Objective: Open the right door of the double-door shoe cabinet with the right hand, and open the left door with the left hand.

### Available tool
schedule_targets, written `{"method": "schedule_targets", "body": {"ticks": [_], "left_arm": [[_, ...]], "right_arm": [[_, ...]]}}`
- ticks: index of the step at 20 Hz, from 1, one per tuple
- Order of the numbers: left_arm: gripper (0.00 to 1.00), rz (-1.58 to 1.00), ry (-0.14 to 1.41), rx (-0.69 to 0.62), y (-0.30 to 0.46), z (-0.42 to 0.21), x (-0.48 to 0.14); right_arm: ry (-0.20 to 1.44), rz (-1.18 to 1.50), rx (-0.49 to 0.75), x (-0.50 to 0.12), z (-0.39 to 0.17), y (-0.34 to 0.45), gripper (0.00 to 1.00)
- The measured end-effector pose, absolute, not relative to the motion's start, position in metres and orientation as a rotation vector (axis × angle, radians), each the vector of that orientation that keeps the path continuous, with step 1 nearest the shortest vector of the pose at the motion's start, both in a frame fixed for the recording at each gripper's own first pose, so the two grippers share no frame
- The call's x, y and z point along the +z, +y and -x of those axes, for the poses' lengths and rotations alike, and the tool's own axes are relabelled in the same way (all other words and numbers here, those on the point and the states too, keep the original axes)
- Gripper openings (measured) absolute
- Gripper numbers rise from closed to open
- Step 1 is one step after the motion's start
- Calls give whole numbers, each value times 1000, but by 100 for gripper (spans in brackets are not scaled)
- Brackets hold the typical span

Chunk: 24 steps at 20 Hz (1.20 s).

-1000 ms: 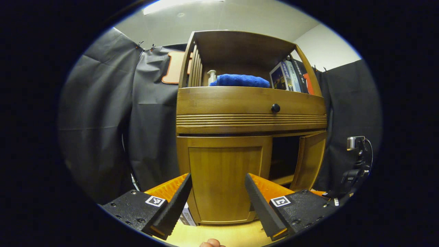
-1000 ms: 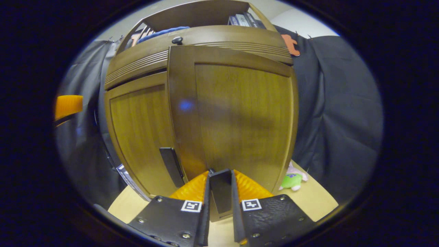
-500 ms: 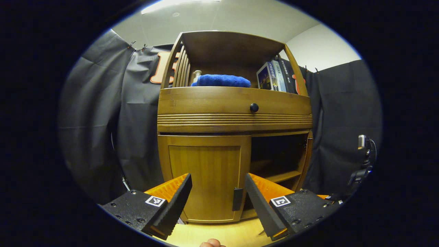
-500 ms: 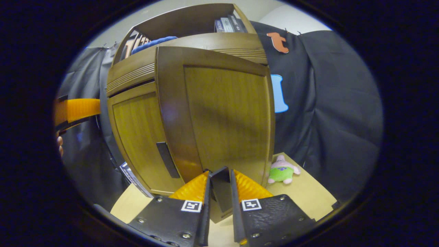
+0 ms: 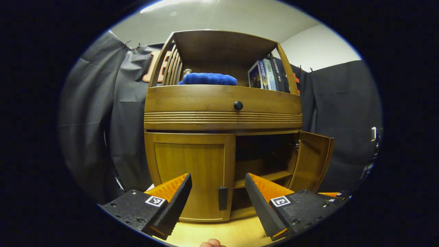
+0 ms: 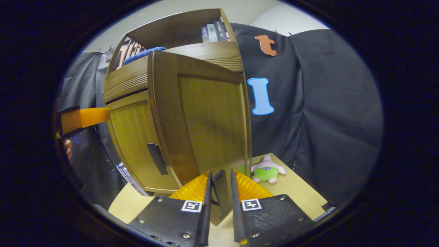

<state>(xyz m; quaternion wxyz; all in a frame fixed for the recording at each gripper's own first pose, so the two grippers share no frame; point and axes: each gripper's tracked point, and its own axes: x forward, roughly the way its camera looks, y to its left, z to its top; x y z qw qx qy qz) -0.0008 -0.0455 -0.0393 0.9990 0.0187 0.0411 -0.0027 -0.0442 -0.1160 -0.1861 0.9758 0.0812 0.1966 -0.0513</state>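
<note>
The wooden shoe cabinet (image 5: 223,118) stands in front of me on a light table. Its right door (image 5: 310,161) is swung wide, baring a dark inside with a shelf (image 5: 271,175). In the right gripper view that door (image 6: 209,123) looms close, and my right gripper (image 6: 221,195) is shut on its dark handle (image 6: 219,190) at the lower edge. The left door (image 5: 192,171) is closed, with its dark handle (image 5: 223,198) low on its right edge. My left gripper (image 5: 217,202) hangs open just short of that handle, touching nothing. The left gripper (image 6: 82,118) also shows at the far left of the right gripper view.
Above the doors runs a drawer with a black knob (image 5: 238,105). The open top shelf holds a blue towel (image 5: 207,79) and some books (image 5: 265,73). A small pink and green plush toy (image 6: 267,169) lies on the table to the right of the cabinet.
The right door has swung further out with my right gripper shut on its handle. The left gripper's view has shifted right, bringing the left door's handle between its fingers.
</note>
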Motion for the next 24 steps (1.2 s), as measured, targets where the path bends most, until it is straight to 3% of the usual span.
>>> {"method": "schedule_targets", "body": {"ticks": [2, 3, 7, 8, 9, 12, 13, 19, 24], "left_arm": [[96, -37, 82, -12, -52, 0, -40], [96, -38, 81, -14, -54, -1, -39], [96, -30, 84, -26, -65, -4, -43], [96, -28, 86, -30, -68, -4, -43], [96, -26, 88, -32, -70, -5, -45], [92, -27, 95, -36, -75, -8, -48], [96, -30, 98, -34, -75, -10, -50], [92, -25, 129, -31, -81, -26, -64], [96, -39, 162, -6, -77, -50, -88]], "right_arm": [[391, -154, -128, -184, 50, -129, 32], [387, -145, -145, -182, 52, -138, 28], [392, -130, -197, -178, 64, -169, 28], [390, -119, -222, -179, 66, -181, 31], [388, -118, -232, -179, 67, -190, 21], [389, -125, -249, -178, 72, -204, 20], [387, -119, -251, -177, 72, -209, 20], [384, -116, -266, -176, 74, -227, 21], [388, -110, -251, -174, 77, -234, 21]]}}
